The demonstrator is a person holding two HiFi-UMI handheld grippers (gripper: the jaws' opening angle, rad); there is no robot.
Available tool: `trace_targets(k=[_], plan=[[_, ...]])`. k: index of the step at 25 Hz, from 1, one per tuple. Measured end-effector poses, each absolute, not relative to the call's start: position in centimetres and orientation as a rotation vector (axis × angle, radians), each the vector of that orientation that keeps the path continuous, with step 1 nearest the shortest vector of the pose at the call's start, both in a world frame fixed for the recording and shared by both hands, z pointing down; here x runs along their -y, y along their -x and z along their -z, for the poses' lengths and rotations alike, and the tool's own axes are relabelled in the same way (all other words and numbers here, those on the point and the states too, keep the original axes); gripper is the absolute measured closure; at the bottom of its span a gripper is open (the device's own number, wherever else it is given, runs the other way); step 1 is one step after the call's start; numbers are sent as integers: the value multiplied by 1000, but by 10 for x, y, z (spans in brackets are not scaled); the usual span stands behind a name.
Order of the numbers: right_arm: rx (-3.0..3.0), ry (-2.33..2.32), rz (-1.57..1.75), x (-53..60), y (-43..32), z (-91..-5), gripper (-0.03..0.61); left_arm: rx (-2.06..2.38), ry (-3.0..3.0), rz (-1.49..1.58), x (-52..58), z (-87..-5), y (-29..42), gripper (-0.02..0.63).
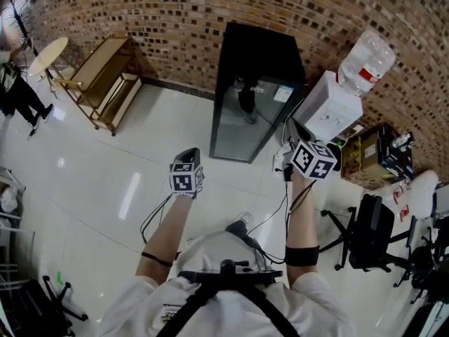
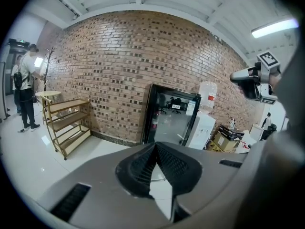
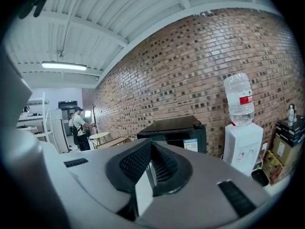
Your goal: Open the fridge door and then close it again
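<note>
A black fridge [image 1: 252,90] with a glass door stands against the brick wall, its door closed. It also shows in the left gripper view as the fridge [image 2: 172,120] and in the right gripper view as the fridge [image 3: 174,130]. My left gripper [image 1: 186,159] is held out over the floor, well short of the fridge and left of its door. My right gripper [image 1: 289,152] is raised near the fridge's front right corner, apart from it. Both grippers are shut with nothing between the ribbed pads: left gripper [image 2: 155,149], right gripper [image 3: 151,149].
A white water dispenser [image 1: 330,104] with a bottle stands right of the fridge, cardboard boxes [image 1: 372,153] beside it. A wooden shelf rack [image 1: 105,83] stands left along the wall near a round table [image 1: 48,53]. A black office chair [image 1: 368,230] is at my right. A person [image 2: 26,87] stands far left.
</note>
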State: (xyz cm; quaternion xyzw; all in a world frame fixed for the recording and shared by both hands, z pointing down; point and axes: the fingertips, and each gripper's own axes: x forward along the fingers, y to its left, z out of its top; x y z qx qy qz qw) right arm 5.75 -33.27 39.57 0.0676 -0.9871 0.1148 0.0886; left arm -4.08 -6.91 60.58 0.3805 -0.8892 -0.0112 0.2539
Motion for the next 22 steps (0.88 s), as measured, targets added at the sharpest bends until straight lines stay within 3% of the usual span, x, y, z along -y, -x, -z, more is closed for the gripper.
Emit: trace_targets(k=[22], plan=[[2962,-230,-335,340,-73,-387,574,2420,-1061,36,75,-599,30,614]])
